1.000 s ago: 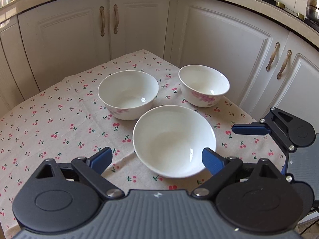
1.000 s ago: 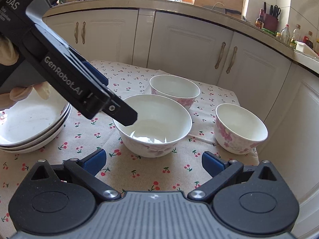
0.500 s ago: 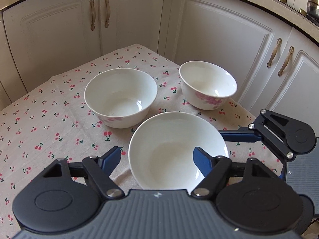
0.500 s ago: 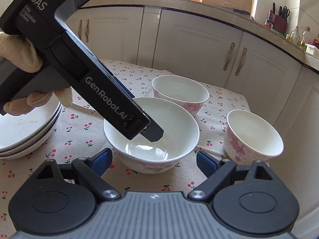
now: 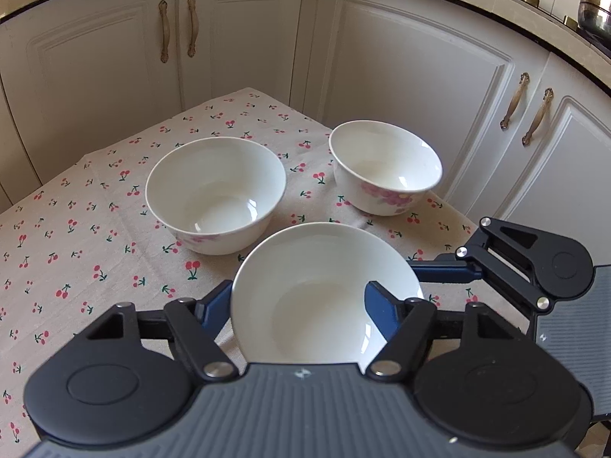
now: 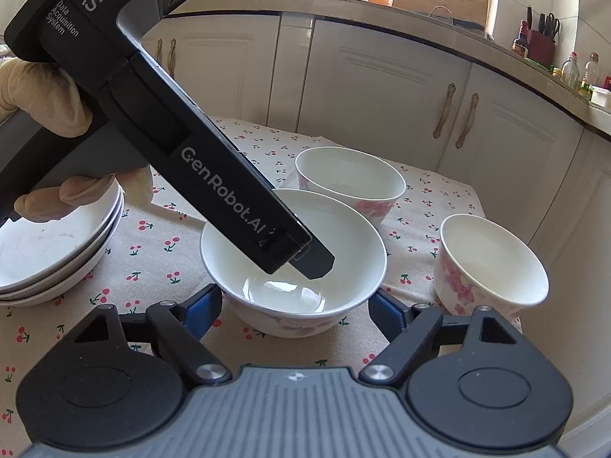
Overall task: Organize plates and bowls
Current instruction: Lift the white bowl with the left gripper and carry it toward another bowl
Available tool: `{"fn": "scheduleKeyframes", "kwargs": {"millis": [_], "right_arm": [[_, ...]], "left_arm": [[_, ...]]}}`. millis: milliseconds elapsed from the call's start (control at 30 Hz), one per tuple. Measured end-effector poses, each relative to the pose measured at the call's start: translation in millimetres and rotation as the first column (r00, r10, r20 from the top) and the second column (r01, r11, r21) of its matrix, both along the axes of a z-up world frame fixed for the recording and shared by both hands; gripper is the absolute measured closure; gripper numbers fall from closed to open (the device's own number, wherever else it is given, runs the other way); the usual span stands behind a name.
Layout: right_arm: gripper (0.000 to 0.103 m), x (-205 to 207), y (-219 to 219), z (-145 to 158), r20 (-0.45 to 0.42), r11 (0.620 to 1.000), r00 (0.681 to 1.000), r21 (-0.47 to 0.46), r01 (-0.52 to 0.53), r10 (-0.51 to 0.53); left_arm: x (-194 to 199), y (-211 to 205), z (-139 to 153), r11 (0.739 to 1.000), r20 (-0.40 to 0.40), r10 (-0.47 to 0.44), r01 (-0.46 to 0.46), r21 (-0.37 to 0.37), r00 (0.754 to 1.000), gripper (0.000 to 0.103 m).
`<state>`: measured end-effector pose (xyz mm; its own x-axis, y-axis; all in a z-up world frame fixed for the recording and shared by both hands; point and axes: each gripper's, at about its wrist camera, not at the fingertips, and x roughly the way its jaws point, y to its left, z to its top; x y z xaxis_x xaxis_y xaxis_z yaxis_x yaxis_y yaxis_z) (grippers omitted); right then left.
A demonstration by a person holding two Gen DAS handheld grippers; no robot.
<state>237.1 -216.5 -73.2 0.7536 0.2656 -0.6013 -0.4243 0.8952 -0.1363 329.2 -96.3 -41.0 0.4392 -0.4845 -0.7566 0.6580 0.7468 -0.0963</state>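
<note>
White kitchen cupboards (image 5: pixel 401 57) with curly brass handles are standing all around a table that is wearing a cloth with little red cherries (image 5: pixel 76 229). Three white bowls with pink flowers are sitting on it. The near white bowl (image 5: pixel 324 301) is sitting between the blue fingertips of the left gripper (image 5: pixel 298 305); one tip is showing inside the bowl and the other outside its rim. The jaws are standing fairly wide, and I cannot tell if they are pinching the rim. The wide white bowl (image 5: pixel 215 194) and the small flowered bowl (image 5: pixel 383 166) are sitting farther back, apart from each other.

The right wrist view is showing more: a stack of white plates (image 6: pixel 57 244) at the left, and a gloved hand (image 6: pixel 49 133) holding the left gripper's black handle. The right gripper (image 6: pixel 296 307) is waiting wide open, low, with the near bowl between its tips.
</note>
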Motion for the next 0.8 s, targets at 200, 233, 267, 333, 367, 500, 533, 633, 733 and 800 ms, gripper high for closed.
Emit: {"fn": "scheduleKeyframes", "kwargs": {"millis": [200, 233, 267, 333, 367, 500, 533, 633, 733, 800], "right_arm": [[0.016, -2.7, -0.3, 3.8, -0.009, 1.000, 1.000, 0.006, -0.002, 0.002], [0.016, -4.7, 0.0, 5.3, -0.006, 1.000, 1.000, 0.003, -0.004, 0.004], [0.016, -6.6, 0.2, 6.6, -0.004, 1.000, 1.000, 0.000, -0.005, 0.005], [0.016, -12.2, 0.6, 10.2, -0.001, 1.000, 1.000, -0.003, -0.008, 0.008], [0.016, -14.7, 0.6, 11.9, 0.000, 1.000, 1.000, -0.004, -0.010, 0.010], [0.016, -29.9, 0.9, 20.1, 0.008, 1.000, 1.000, -0.012, -0.019, 0.019], [0.016, -34.2, 0.6, 21.9, 0.010, 1.000, 1.000, -0.012, -0.022, 0.022], [0.016, -47.5, -0.3, 27.0, 0.013, 0.999, 1.000, -0.015, -0.028, 0.028], [0.016, -61.7, -1.7, 30.9, 0.012, 0.999, 0.999, -0.013, -0.036, 0.036], [0.016, -70.0, -2.2, 33.0, 0.011, 0.999, 0.999, -0.015, -0.040, 0.040]], "left_arm": [[-6.0, 0.4, 3.5, 1.000, 0.008, -0.010, 0.010, 0.004, 1.000, 0.030], [-8.0, 0.7, 4.5, 1.000, 0.008, -0.011, 0.011, 0.004, 1.000, 0.030], [-10.3, 0.9, 5.6, 1.000, 0.008, -0.010, 0.010, 0.002, 1.000, 0.030], [-15.8, 1.4, 8.2, 1.000, 0.013, -0.013, 0.013, 0.000, 1.000, 0.030], [-18.9, 1.6, 9.6, 1.000, 0.015, -0.014, 0.014, -0.002, 1.000, 0.030], [-32.5, 2.8, 14.8, 1.000, 0.014, -0.017, 0.017, -0.013, 1.000, 0.030], [-37.3, 3.2, 15.9, 1.000, 0.014, -0.016, 0.016, -0.016, 1.000, 0.030], [-50.9, 4.0, 18.4, 0.999, 0.016, -0.021, 0.021, -0.024, 1.000, 0.030], [-65.0, 4.4, 19.7, 0.999, 0.011, -0.024, 0.024, -0.031, 1.000, 0.030], [-74.2, 4.2, 20.1, 0.999, 0.011, -0.028, 0.028, -0.031, 1.000, 0.030]]}}
